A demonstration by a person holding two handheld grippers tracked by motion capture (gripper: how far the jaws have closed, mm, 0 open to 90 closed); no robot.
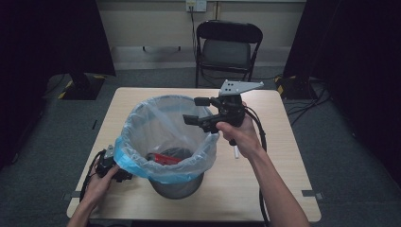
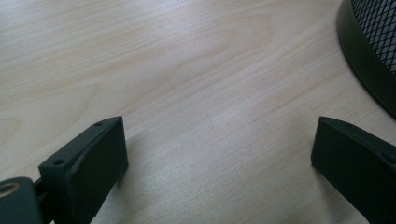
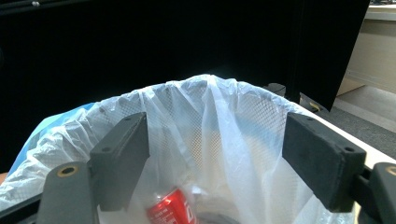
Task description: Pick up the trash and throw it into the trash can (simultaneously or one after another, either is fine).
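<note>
So the bin (image 1: 177, 182) sits mid-frame on the worktop (image 1: 265, 179), liner bag (image 1: 165, 137) draped over its rim, a can (image 1: 163, 158) lying inside. Left tongs (image 1: 124, 177) rest on the worktop at lower left beside the bin; right tongs (image 1: 196, 111) hang over its right rim. Chair (image 1: 227, 47) behind, top centre.

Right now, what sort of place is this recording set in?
Probably an indoor recording room: a lone wooden table ringed by black curtains, a folding chair behind it, and cables across the grey floor.
</note>
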